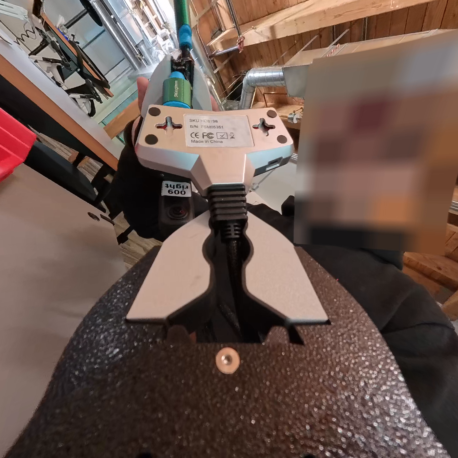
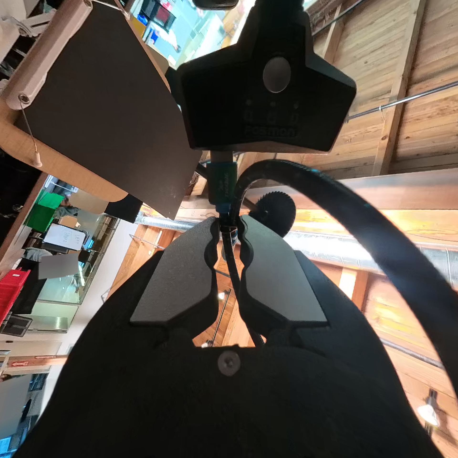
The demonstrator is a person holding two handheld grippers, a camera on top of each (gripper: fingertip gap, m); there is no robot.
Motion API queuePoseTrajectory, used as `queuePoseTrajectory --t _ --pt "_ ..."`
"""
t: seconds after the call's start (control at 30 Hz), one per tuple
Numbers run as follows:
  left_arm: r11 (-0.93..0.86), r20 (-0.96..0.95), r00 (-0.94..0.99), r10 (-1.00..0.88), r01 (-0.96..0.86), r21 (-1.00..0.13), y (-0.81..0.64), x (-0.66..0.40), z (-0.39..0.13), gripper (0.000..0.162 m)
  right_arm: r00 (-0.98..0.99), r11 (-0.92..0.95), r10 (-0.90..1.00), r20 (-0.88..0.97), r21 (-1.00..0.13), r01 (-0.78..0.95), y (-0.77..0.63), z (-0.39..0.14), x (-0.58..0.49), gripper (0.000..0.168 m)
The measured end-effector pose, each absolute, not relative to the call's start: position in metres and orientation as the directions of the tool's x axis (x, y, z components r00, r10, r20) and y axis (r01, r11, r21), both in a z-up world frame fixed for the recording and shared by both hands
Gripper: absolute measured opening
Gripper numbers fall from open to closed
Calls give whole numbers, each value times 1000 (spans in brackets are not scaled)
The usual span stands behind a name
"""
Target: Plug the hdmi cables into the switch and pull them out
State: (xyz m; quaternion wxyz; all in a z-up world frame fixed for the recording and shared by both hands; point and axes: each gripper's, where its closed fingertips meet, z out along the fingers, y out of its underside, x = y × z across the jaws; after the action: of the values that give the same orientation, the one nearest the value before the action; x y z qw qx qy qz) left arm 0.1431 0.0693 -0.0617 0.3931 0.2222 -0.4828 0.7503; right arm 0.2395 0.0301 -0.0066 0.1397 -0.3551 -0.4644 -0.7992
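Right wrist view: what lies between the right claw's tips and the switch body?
The green HDMI plug, seated in the switch; its braided cable runs back through the right claw.

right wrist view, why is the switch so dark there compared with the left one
Right wrist view: backlit by the bright ceiling, so the switch and right gripper are near silhouettes. Left wrist view: light falls on the switch's silver underside, sharp and evenly lit, with wide-angle bending toward the edges.

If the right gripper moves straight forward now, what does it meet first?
Probably the green plug just ahead of the right gripper, which is shut on its cable; behind it sits the switch.
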Motion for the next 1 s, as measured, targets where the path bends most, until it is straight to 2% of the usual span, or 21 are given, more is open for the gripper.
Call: queuePoseTrajectory --t 0.17,0.33,0.63,0.7,0.77,0.87,0.93,1.0 --pt "-248 697 -594 402 -803 -542 73 142 -60 14 -693 -475 121 711 655 588 34 -6 236 13" --pt "-277 672 -586 453 -809 -519 75 141 -60 14 -594 -483 57 802 543 687 39 -5 234 12" --pt "-291 673 -591 444 -806 -516 83 147 -63 14 -537 -470 50 842 494 732 42 -13 235 12" --pt "-286 692 -597 405 -802 -525 80 152 -69 14 -537 -494 115 836 517 699 43 -21 247 13" --pt "-289 689 -627 363 -779 -557 78 156 -71 14 -556 -478 83 827 523 706 43 -22 250 14" --pt "-276 655 -688 311 -725 -631 76 152 -68 14 -495 -441 -34 868 431 787 41 -15 247 16" --pt "-287 641 -696 324 -718 -634 78 150 -62 14 -477 -407 -36 878 423 810 43 -18 243 39" --pt "-300 648 -694 312 -720 -626 80 152 -59 14 -479 -392 -34 877 429 814 46 -22 241 43"
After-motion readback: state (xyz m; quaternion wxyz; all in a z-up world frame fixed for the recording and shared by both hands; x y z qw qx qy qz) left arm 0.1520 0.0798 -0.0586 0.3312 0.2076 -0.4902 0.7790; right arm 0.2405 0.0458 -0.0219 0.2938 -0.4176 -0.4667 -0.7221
